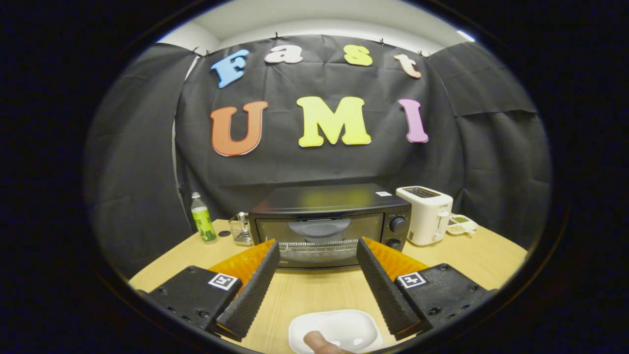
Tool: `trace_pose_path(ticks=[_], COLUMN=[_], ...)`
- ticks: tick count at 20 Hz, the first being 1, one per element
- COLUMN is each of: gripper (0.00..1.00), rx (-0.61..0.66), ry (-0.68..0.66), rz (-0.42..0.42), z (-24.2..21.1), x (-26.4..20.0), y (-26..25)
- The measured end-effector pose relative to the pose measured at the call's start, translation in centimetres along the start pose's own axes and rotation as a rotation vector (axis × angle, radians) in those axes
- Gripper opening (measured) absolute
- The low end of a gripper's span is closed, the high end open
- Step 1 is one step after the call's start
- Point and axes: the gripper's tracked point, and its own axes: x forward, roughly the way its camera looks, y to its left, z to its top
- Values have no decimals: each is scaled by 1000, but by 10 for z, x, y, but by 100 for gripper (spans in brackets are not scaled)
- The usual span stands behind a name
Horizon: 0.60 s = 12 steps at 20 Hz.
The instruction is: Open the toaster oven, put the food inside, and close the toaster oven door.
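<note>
Toaster oven (329,226) door closed, far of wide-open, empty gripper (318,251); food (322,342) on near plate (344,327) w/ slip risk.

The tool (318,246) hangs level above the surface (314,295), its two fingers (250,290) spread wide, gripping nothing.

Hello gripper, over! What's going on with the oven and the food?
Gripper open, holding nothing. Oven ahead, door shut. Food on white plate below the fingers. Nothing in the way.
</note>
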Motion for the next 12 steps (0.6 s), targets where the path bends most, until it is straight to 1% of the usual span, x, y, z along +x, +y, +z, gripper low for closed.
trace_pose_path(ticks=[3,5,8,10,12], gripper=[100,100,100,100,100], rx=[-62,-82,-94,-128,-132], ry=[5,-16,-33,-83,-99], rz=[-3,25,31,13,23], z=[20,43,69,94,106], x=[-31,-56,-92,-112,-130], y=[-2,1,-7,-19,-21])
